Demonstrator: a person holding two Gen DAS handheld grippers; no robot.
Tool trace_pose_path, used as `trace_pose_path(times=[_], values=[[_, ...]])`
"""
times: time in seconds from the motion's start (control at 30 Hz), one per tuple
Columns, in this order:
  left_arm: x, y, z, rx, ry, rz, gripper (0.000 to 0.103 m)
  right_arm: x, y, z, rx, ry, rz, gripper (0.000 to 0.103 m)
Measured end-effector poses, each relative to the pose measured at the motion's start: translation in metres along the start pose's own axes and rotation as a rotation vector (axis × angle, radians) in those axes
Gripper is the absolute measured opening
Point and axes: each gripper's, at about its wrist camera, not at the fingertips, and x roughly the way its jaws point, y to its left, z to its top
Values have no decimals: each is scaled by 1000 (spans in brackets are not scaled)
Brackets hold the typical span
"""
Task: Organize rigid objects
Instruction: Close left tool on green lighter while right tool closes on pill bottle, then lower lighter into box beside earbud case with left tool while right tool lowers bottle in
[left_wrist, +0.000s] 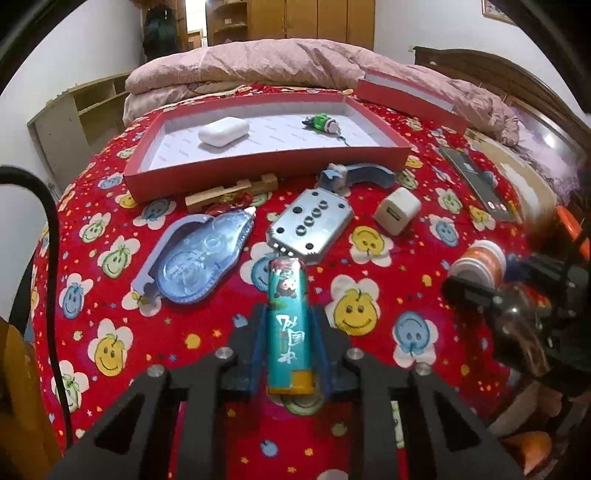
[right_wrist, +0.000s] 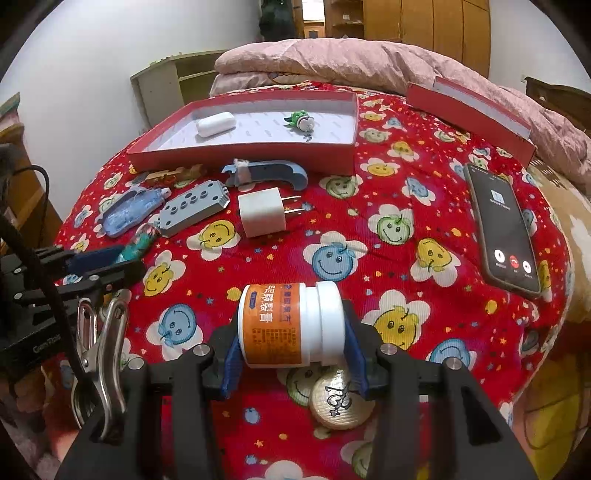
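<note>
My left gripper (left_wrist: 288, 314) is shut on a teal lighter (left_wrist: 286, 291) with a cartoon print, which points away from me over the red bedspread. My right gripper (right_wrist: 291, 328) is shut on a white jar (right_wrist: 273, 321) with an orange label, lying sideways between the blue pads. An open red tray (left_wrist: 258, 166) lies at the far side of the bed and holds a white earbud case (left_wrist: 223, 131) and a green toy keychain (left_wrist: 321, 122). In the right wrist view, the left gripper (right_wrist: 110, 264) sits at the left edge with the lighter (right_wrist: 142, 240) in it.
Loose on the bedspread before the tray lie a blue correction tape (left_wrist: 195, 258), a metal plate (left_wrist: 310, 221), a white charger plug (left_wrist: 397, 210), a blue cutter (left_wrist: 362, 177) and a wooden puzzle (left_wrist: 229, 192). A phone (right_wrist: 506, 225) lies right, a coin (right_wrist: 340, 402) under the jar, the tray's lid (right_wrist: 469, 110) far right.
</note>
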Motion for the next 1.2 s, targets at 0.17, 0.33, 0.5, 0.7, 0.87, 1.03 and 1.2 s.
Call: trace_pose_path(times=[0.17, 0.33, 0.5, 0.7, 0.87, 1.03, 1.2], values=[[0, -2, -2, 7, -12, 11, 25, 0, 1, -1, -3, -6, -3, 47], [-3, 1, -1, 3, 3, -25, 24, -2, 1, -1, -7, -12, -12, 47], [-15, 16, 6, -46, -16, -48, 24, -3, -1, -1, 8, -13, -2, 46], [-28, 32, 35, -54, -70, -2, 24, -11, -3, 13, 5, -10, -11, 46], [-28, 50, 61, -71, -95, 27, 24, -18, -4, 38, 2, -38, 5, 47], [-32, 67, 86, -89, -134, 55, 24, -19, -3, 64, 3, -56, 35, 46], [-18, 83, 112, -106, -135, 111, 24, -10, -2, 92, -4, -62, 57, 47]])
